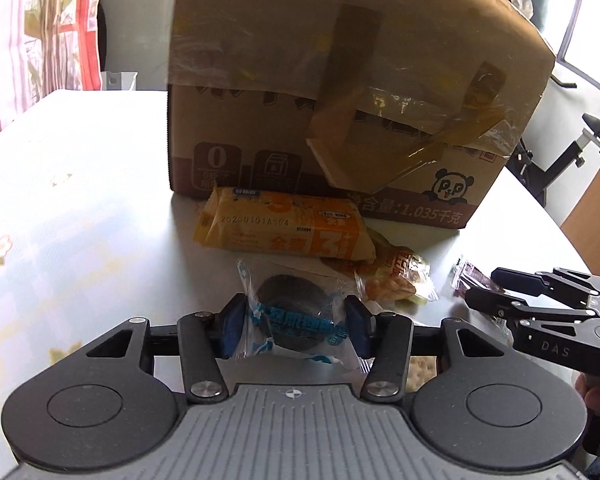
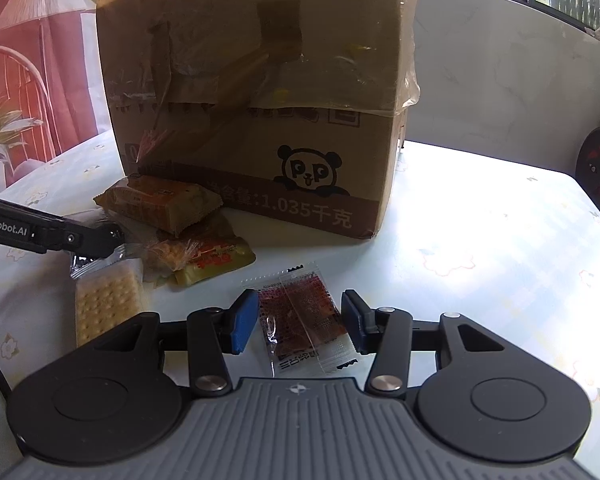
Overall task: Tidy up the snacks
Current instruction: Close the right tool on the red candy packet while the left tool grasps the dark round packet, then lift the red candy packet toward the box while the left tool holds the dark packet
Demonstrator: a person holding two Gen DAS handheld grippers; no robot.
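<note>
Here the red sachet (image 2: 302, 316) lies lengthwise between tool pads.

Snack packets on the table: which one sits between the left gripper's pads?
The clear blue-printed packet holding a dark round cookie, between the left gripper pads; the others lie beyond or aside.

Left gripper (image 1: 296, 322) tilted down toward table, blue pads (image 1: 233, 326) pressing both sides of clear dark-cookie packet (image 1: 296, 320). Right gripper (image 2: 300, 320) tilted down near table's front edge, jaws part-open astride red sachet (image 2: 304, 316), pads clear of it.
</note>
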